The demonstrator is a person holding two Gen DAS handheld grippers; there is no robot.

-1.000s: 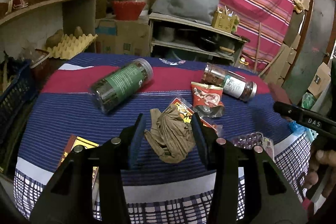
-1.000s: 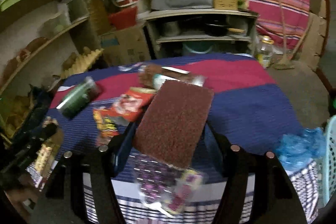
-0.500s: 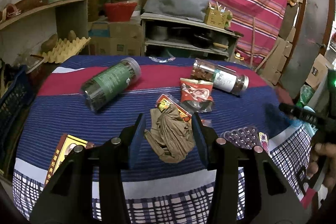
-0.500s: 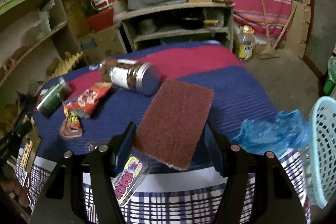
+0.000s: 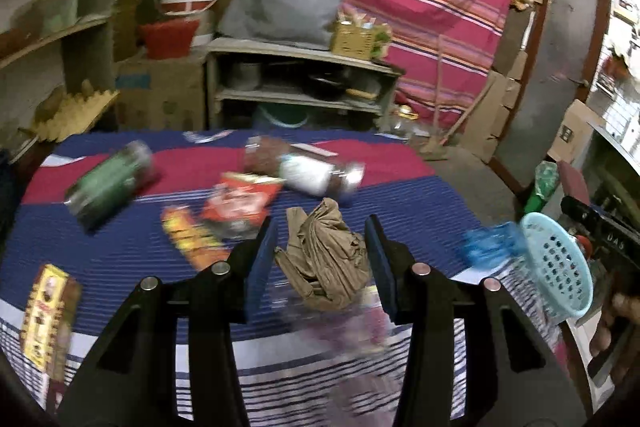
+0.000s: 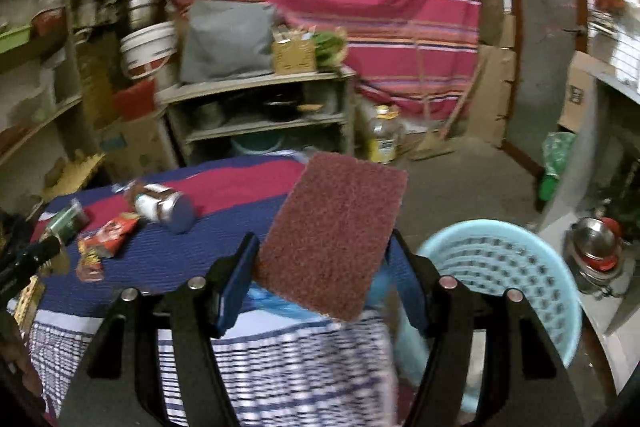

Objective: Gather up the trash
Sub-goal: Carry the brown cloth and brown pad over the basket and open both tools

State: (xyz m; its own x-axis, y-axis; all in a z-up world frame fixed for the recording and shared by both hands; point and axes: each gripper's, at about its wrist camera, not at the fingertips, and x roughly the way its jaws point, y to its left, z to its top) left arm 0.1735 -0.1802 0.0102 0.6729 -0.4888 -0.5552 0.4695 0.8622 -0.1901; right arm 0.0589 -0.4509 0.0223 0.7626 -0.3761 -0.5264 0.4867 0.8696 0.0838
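My left gripper (image 5: 320,259) is shut on a crumpled brown rag (image 5: 324,259) and holds it above the striped tablecloth (image 5: 120,259). My right gripper (image 6: 324,259) is shut on a flat reddish-brown scouring pad (image 6: 332,231), held over the table's right edge beside a light blue mesh basket (image 6: 508,267). The basket also shows at the right of the left wrist view (image 5: 556,263). On the cloth lie a red snack wrapper (image 5: 240,203), a yellow-red wrapper (image 5: 188,235) and a blue plastic bag (image 5: 492,243).
A green-labelled jar (image 5: 108,183) and a white-labelled jar (image 5: 308,175) lie on the table. A yellow box (image 5: 44,311) sits at the front left. Shelves (image 6: 256,107) with pots stand behind. Steel bowls (image 6: 596,239) sit on the floor at right.
Both grippers have swung right with their loads. The scouring pad has gone from over the table's middle to its right edge, and the blue basket has come into view.
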